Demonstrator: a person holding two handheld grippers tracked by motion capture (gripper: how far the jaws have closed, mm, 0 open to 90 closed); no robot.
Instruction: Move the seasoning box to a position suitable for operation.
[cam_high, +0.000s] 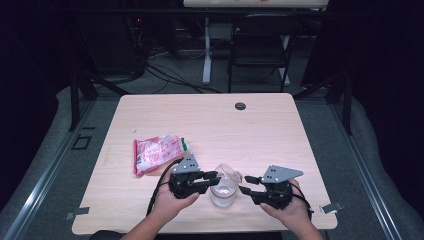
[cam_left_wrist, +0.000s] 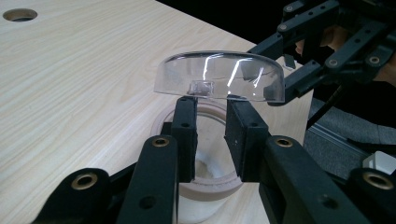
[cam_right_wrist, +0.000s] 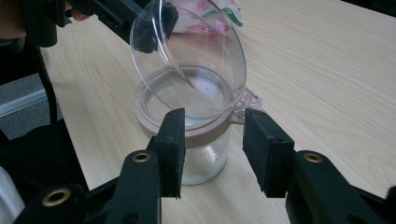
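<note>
The jar (cam_right_wrist: 205, 140) is clear, glossy glass or plastic with a matt tan seal ring; its lid (cam_left_wrist: 219, 77) is transparent and shiny. The tabletop (cam_high: 250, 130) is pale, smooth wood-grain. The tongs (cam_right_wrist: 212, 149) are matt black.

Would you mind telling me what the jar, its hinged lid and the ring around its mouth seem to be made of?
The jar looks like clear glass or plastic: see-through, glossy. Its lid is a clear, shiny dome with bright reflections, probably plastic. The ring looks like matte tan rubber, opaque and dull.
</note>
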